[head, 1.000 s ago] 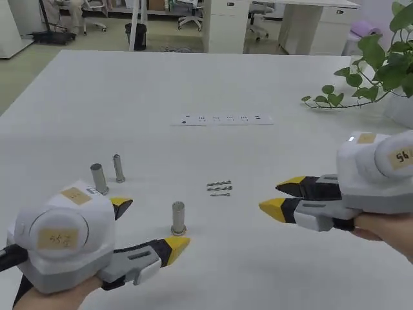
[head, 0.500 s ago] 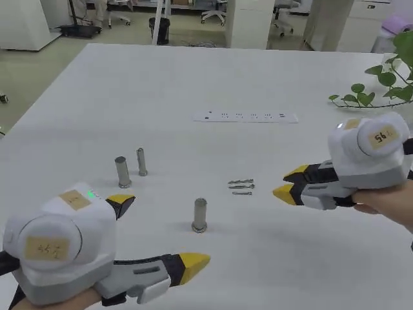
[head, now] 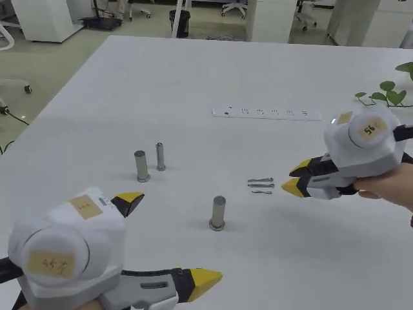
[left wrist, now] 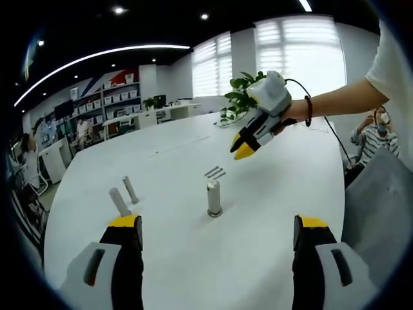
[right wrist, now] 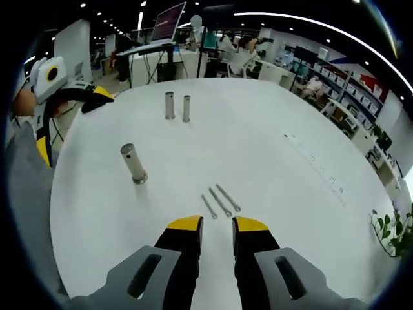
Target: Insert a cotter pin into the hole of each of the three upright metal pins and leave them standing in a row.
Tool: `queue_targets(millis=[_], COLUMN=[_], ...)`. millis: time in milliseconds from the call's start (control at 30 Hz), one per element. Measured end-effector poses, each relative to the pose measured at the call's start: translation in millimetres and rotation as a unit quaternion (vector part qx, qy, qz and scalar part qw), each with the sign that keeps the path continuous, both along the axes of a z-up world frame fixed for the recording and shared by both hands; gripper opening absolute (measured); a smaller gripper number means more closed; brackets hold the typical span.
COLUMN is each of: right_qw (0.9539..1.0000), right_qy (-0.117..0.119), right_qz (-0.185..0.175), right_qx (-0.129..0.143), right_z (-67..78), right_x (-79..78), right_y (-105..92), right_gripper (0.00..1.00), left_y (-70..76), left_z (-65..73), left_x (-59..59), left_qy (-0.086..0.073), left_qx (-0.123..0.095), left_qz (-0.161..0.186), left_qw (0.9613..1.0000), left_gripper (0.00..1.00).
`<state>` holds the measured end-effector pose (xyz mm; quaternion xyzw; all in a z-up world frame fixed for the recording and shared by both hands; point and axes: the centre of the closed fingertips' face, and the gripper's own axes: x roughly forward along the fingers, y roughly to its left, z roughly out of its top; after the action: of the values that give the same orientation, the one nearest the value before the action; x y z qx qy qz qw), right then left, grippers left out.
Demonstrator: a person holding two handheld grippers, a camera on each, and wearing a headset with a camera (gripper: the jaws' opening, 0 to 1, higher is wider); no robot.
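Note:
Three upright metal pins stand on the white table: two close together (head: 141, 166) (head: 160, 156) and one alone, nearer to me (head: 218, 213). Three small cotter pins (head: 261, 185) lie side by side to their right. My right gripper (head: 296, 178) hovers just right of the cotter pins, its jaws open by a narrow gap and holding nothing. In the right gripper view the cotter pins (right wrist: 219, 200) lie just ahead of its fingertips (right wrist: 186, 224). My left gripper (head: 168, 240) is wide open, low at the near left. The lone pin (left wrist: 213, 197) stands ahead between its jaws.
A white power strip (head: 268, 113) lies flat on the table beyond the pins. A potted plant's leaves (head: 387, 90) reach in at the far right edge. The table's left edge (head: 58, 97) drops to the floor, with chairs and desks behind.
My right gripper has moved left, closer to the cotter pins. The head camera has shifted, so everything sits further right in the picture. The left gripper stays wide open.

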<state>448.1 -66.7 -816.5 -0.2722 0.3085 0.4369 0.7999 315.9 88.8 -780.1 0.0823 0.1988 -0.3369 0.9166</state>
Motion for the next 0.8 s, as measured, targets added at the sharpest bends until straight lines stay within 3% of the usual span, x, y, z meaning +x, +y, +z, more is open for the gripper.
queue_targets(millis=[167, 467, 633, 800], right_qw=[0.9999, 0.9982, 0.996, 0.995], right_qy=[0.008, 0.007, 0.015, 0.031], right_qz=[0.01, 0.05, 0.069, 0.076], right_qx=[0.0, -0.034, -0.055, -0.057], right_z=[-7.6, -23.7, -33.2, -39.8], right_x=[8.8, 20.0, 24.6, 26.8], right_y=[5.6, 14.6, 15.4, 15.4], right_gripper=[0.17, 0.15, 0.14, 0.14], left_y=[4.2, 9.2, 11.0, 14.6], left_z=[-2.4, -6.2, -6.5, -7.3], left_x=[-4.0, -10.0, -12.1, -12.2], left_qy=[0.004, 0.01, 0.012, 0.01], left_qx=[0.001, 0.003, -0.001, 0.006], left_qz=[0.006, 0.015, 0.021, 0.027], left_qw=[1.0, 0.9998, 0.9997, 0.9996], left_gripper=[0.97, 0.92, 0.91, 0.91])
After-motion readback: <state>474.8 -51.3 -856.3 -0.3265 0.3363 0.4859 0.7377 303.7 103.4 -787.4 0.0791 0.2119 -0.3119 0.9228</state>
